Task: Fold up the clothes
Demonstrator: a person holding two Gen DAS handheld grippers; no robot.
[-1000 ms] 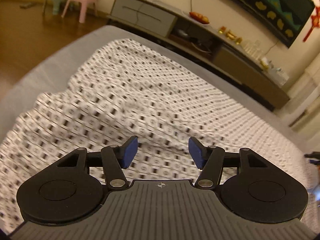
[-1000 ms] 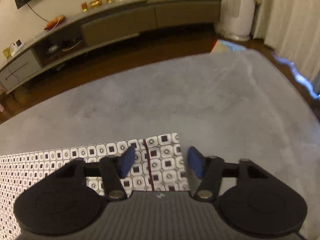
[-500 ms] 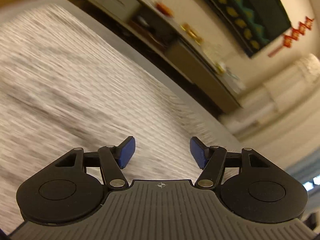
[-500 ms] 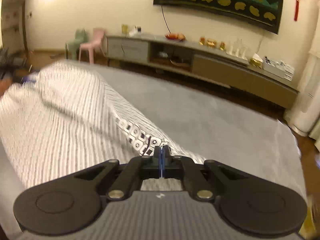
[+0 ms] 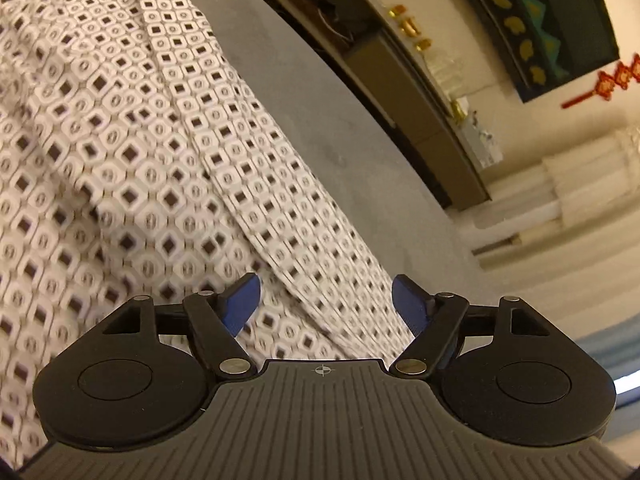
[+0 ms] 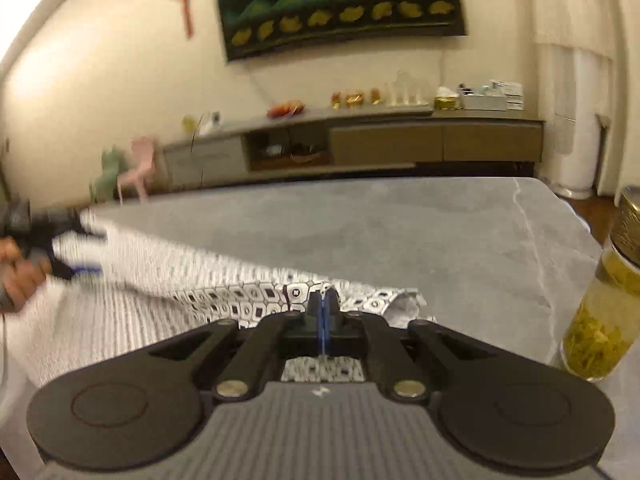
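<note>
Cloth (image 6: 256,304) is being pinched by the right gripper (image 6: 322,312); the left gripper (image 5: 322,304) is hovering agape, holding nothing. Any swing rightward is risking the tea jar (image 6: 604,304).

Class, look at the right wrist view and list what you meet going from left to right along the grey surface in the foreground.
Left gripper held in a hand → patterned garment → right gripper pinching the garment's edge → glass jar with yellow-green contents.

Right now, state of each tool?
Left tool: open, over the patterned garment, holding nothing.
Right tool: closed on the garment's edge.
</note>
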